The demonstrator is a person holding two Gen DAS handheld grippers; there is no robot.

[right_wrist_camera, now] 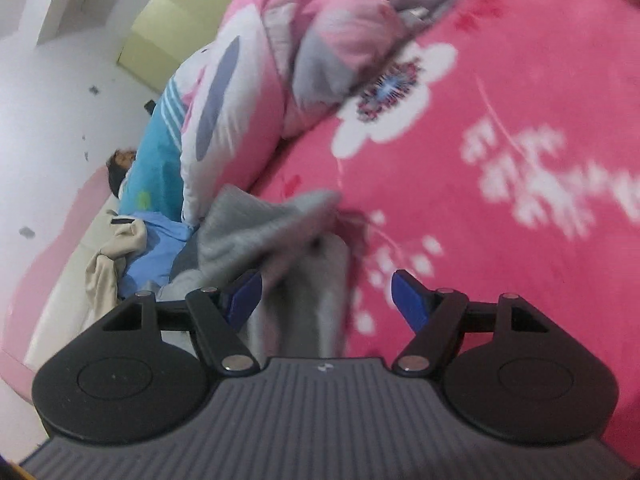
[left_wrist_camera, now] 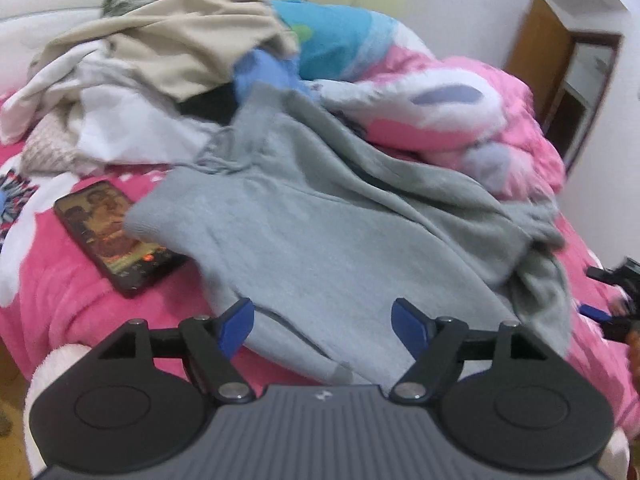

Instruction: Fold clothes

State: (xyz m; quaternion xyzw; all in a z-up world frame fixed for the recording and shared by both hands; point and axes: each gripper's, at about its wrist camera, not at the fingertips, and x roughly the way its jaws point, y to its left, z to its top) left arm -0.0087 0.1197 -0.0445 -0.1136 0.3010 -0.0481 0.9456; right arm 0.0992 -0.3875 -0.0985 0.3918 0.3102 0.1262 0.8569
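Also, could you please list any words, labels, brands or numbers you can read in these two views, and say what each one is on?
No text can be read in either view.
Phone on the pink blanket: its screen shows a picture with small marks at the bottom, too blurred to read.
Left gripper body: a small pale logo mark, not legible as letters.
Right gripper body: the same small mark, also unreadable.
Grey garment: no print visible.

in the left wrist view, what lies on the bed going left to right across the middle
phone → grey sweatshirt → pink quilt → right gripper at the frame's edge
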